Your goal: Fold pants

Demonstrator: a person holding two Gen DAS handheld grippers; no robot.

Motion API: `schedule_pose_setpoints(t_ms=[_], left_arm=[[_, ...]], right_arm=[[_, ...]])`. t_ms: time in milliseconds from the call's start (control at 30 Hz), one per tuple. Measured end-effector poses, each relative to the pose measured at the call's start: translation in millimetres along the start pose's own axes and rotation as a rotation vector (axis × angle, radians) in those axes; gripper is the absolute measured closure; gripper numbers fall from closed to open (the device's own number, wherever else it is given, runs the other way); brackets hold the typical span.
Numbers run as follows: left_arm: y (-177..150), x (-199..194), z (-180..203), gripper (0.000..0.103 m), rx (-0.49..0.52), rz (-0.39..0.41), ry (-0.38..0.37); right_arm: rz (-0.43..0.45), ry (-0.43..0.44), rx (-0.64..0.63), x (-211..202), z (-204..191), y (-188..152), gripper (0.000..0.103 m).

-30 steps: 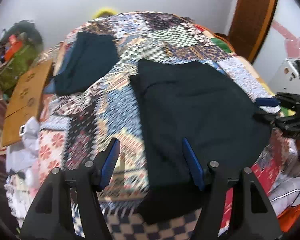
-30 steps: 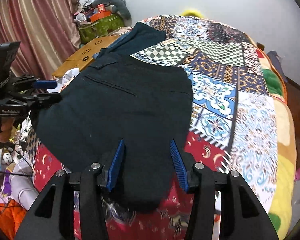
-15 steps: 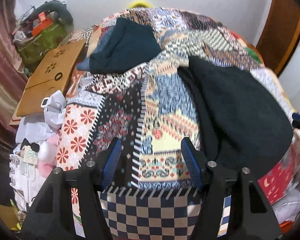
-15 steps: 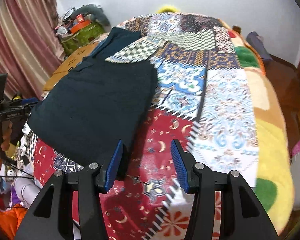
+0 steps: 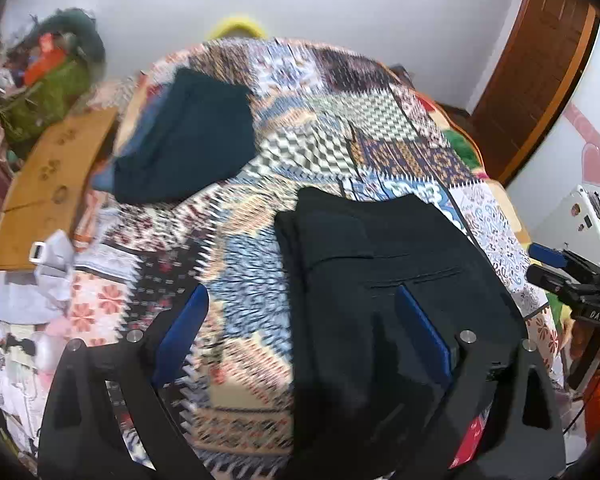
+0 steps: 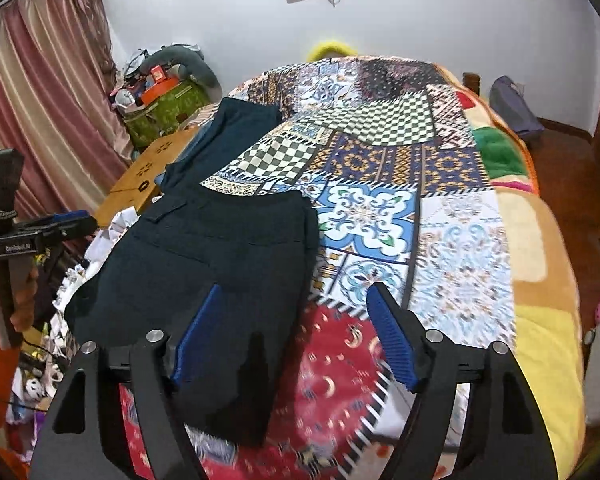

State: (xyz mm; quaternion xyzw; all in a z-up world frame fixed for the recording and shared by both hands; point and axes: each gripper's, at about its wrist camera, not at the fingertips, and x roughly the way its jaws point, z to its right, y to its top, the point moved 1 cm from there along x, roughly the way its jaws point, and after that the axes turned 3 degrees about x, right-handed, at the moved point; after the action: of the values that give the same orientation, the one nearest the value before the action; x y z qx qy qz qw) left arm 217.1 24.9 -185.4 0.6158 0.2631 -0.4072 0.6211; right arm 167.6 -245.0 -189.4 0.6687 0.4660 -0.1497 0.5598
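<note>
The dark pants [image 5: 384,280] lie folded flat on the near end of a bed covered by a patchwork quilt [image 5: 320,136], their lower edge hanging over the bed's near side; in the right wrist view the same pants [image 6: 220,264] spread across the left part of the quilt [image 6: 400,184], with pocket seams showing on the top layer. The left gripper [image 5: 300,334] hangs over the bed edge with its jaws spread wide, having just been opening; its left blue pad sits over the patterned quilt and its right pad over the dark cloth, so the pants' left edge falls in the gap, but neither pad presses on the fabric. The right gripper [image 6: 296,332] also stands with its jaws apart and has just been opening; its left pad is over the pants' right side and its right pad over the red and blue quilt squares, and nothing is clamped. Farther up the bed, well apart from the pants, lies a second folded dark garment [image 5: 184,140] with a strip of blue cloth showing at its left edge. Beside the bed stands a low wooden table [image 5: 48,184], and a white wall [image 6: 420,20] closes the far end, with pink curtains [image 6: 40,100] to the left in the right wrist view
</note>
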Motion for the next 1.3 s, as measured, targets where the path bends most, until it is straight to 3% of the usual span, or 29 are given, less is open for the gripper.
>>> schedule_pose_setpoints(t_ms=[267,500,600,700,767,1000,1300], left_arm=[[2.0,56.8,14.6,0.008,0.017,-0.167,-0.092],[8.8,84.6,8.8,0.007,-0.071,-0.246,-0.237],[12.1,87.1,11.7,0.012,-0.067,-0.244,-0.259],[15.3,88.8,11.5,0.020,-0.080,-0.241,-0.269],[16.5,89.1,9.4,0.025,-0.094,-0.236,-0.275],[22.5,74.0,3.6,0.060,-0.094,-0.180,-0.241],[40.2,33.8,0.5,0.074,-0.005,-0.042,-0.185]], right_arm=[[-0.144,0.077,0.037,47.6,5.7,-3.0,0.031],[-0.263,0.227,0.140,79.3,20.7,-1.0,0.028],[-0.283,0.259,0.147,84.5,19.9,1.2,0.028],[-0.298,0.300,0.167,88.8,18.6,6.1,0.044],[-0.303,0.311,0.179,90.9,17.4,8.0,0.048],[-0.255,0.275,0.110,79.8,5.0,17.1,0.077],[-0.122,0.250,-0.017,61.6,-28.0,52.1,0.084]])
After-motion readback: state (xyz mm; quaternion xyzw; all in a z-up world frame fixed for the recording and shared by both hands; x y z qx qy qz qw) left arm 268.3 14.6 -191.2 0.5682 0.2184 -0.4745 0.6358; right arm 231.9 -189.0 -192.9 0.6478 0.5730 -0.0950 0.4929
